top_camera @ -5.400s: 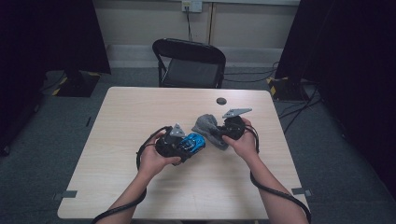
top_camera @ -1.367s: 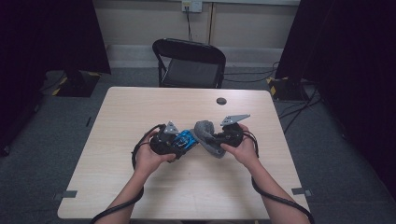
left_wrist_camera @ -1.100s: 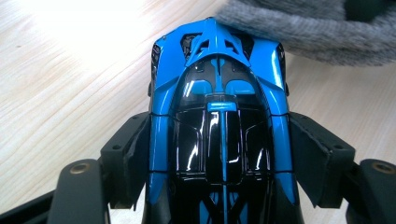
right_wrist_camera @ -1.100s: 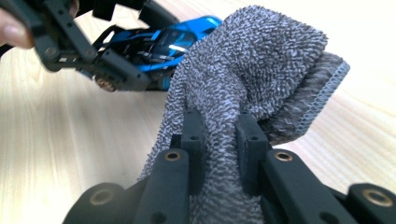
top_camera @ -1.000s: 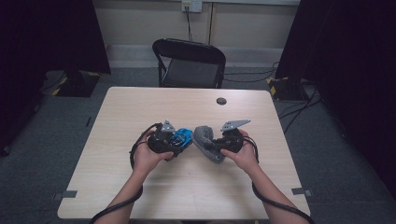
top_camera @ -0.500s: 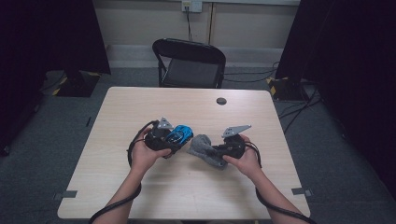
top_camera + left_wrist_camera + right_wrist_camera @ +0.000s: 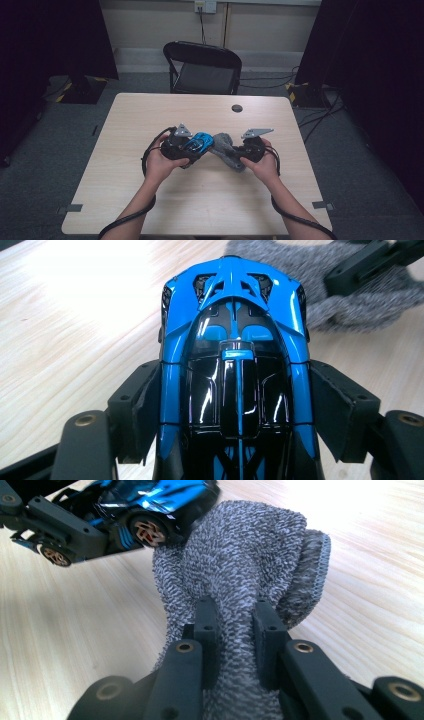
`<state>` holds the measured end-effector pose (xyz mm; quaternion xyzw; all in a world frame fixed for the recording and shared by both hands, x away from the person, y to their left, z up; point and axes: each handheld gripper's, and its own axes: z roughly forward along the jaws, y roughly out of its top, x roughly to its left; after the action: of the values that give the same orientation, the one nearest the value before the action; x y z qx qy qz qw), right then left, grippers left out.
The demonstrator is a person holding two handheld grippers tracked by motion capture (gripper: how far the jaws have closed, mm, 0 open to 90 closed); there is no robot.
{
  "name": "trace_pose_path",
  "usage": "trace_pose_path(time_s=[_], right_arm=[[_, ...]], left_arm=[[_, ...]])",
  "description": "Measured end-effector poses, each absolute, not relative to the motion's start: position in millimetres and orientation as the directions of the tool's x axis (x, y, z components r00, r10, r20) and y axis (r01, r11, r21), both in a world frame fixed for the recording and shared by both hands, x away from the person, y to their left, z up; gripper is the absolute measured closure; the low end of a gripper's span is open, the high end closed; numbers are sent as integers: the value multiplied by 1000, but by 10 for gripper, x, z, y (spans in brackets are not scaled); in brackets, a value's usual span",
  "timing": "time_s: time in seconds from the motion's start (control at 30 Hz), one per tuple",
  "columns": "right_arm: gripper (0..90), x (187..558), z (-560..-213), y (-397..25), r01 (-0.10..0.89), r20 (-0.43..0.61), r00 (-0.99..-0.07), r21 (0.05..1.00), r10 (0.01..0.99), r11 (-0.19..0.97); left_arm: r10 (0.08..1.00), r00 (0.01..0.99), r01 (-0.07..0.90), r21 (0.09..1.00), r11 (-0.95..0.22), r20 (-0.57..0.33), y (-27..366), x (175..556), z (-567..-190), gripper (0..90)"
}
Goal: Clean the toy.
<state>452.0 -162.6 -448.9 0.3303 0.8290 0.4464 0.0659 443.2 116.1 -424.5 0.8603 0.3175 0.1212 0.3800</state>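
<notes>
Blue toy car point(image 7: 235, 370) sits clamped between the jaws of my left gripper point(image 7: 176, 146), just above the wooden table point(image 7: 150, 115). My right gripper point(image 7: 235, 630) pinches a grey towel point(image 7: 240, 560) whose far end touches the car's side.

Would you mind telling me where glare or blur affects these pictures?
In the left gripper view, the table washes out at top and the toy car roof carries bright reflections; in the right gripper view, glare bleaches the upper right beyond the grey cloth; the high view is soft, its surroundings dark.
</notes>
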Motion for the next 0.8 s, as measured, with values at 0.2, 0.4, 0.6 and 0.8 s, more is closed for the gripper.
trace_pose_path(time_s=[0.2,0.4,0.6,0.8], right_arm=[[772,4500,-4538,-1562,492,221,-783,792,581,362],[772,4473,-4557,-1493,476,224,-803,798,552,369],[773,4459,-4552,-1448,466,221,-816,799,534,380],[773,4446,-4570,-1376,456,219,-828,799,516,393]], left_arm=[[633,772,461,733,-501,-53,1096,4463,-4223,280],[626,778,457,730,-508,-51,1020,4500,-4197,280],[627,777,467,725,-506,-63,972,4550,-4198,280],[627,776,471,720,-509,-65,945,4595,-4189,280]])
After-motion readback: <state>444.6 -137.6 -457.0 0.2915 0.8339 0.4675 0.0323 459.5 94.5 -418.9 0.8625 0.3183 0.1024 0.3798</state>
